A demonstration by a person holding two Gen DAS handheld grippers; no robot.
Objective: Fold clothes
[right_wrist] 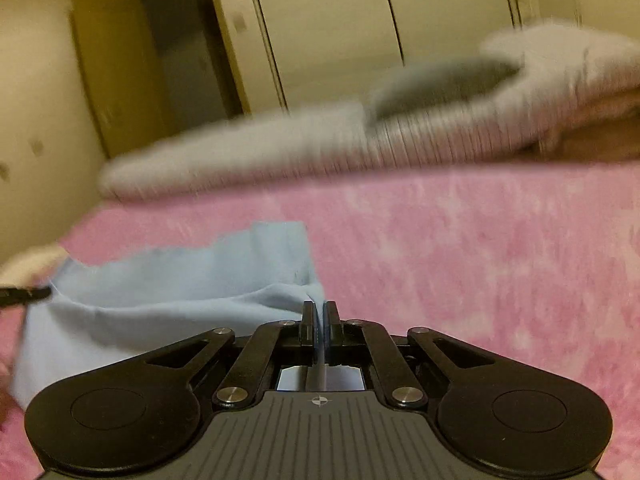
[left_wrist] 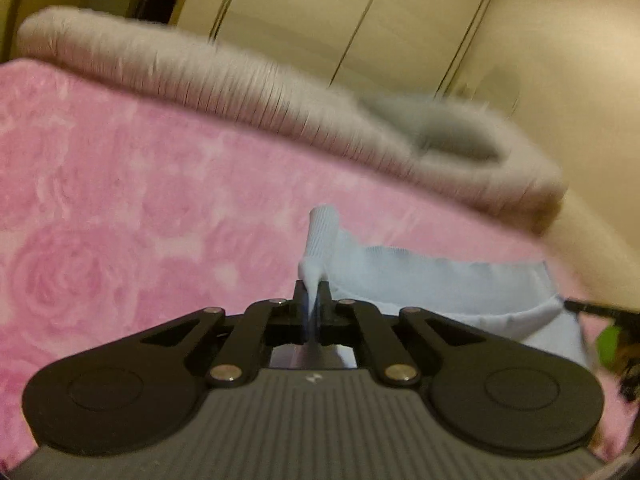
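Basically, light blue garment (right_wrist: pixel 168 292) is thin and limp, slung lower centre over the pink bed (right_wrist: pixel 480 260); left claw (left_wrist: pixel 311 292) and right claw (right_wrist: pixel 319 312) each pinch a corner.

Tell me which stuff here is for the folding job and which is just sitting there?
For the folding:
- light blue garment
- left gripper, shut on one end of it
- right gripper, shut on the other end

Just sitting there:
- fluffy grey blanket at the far side
- pink rose-patterned bed cover underneath
- cream wardrobe doors behind
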